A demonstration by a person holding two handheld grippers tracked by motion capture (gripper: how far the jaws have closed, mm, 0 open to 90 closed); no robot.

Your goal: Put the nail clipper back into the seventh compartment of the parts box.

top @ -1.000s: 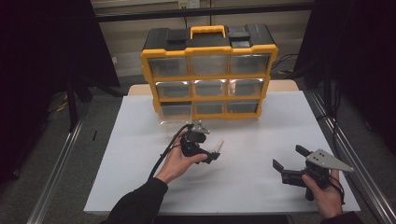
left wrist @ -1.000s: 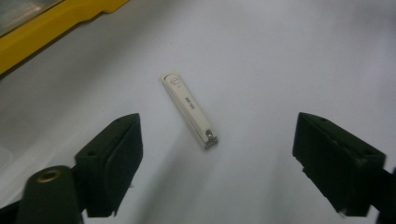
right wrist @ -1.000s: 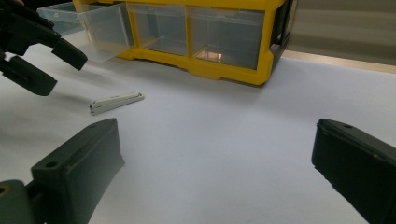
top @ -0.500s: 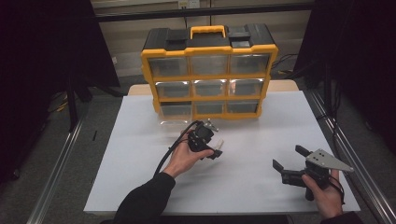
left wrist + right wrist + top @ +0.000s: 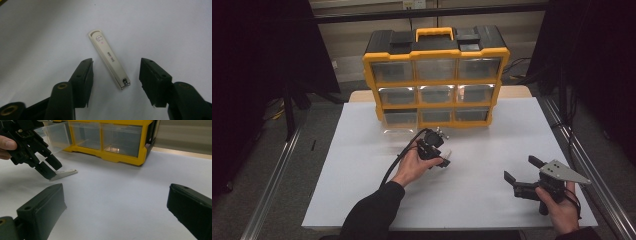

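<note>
A cream nail clipper [image 5: 109,58] lies flat on the white table, its cutting end toward the camera in the left gripper view. My left gripper [image 5: 117,67] points down over it with one jaw on each side. The jaws have just been closing, but a gap shows between each pad and the clipper [image 5: 446,154]. From the right gripper view, the left gripper [image 5: 48,167] stands at the clipper's [image 5: 65,173] near end. My right gripper [image 5: 521,168] rests low at the table's right, open with nothing in it [image 5: 115,192].
A yellow and black drawer organizer [image 5: 437,75] with clear drawers stands at the back of the white table [image 5: 492,135]. Its bottom left drawer [image 5: 53,135] is pulled out, close behind the left gripper. Metal rails run along both table sides.
The left hand has moved right and slightly down, bringing its jaws over the nail clipper, and the jaws stand narrower. The right hand has stayed still.
</note>
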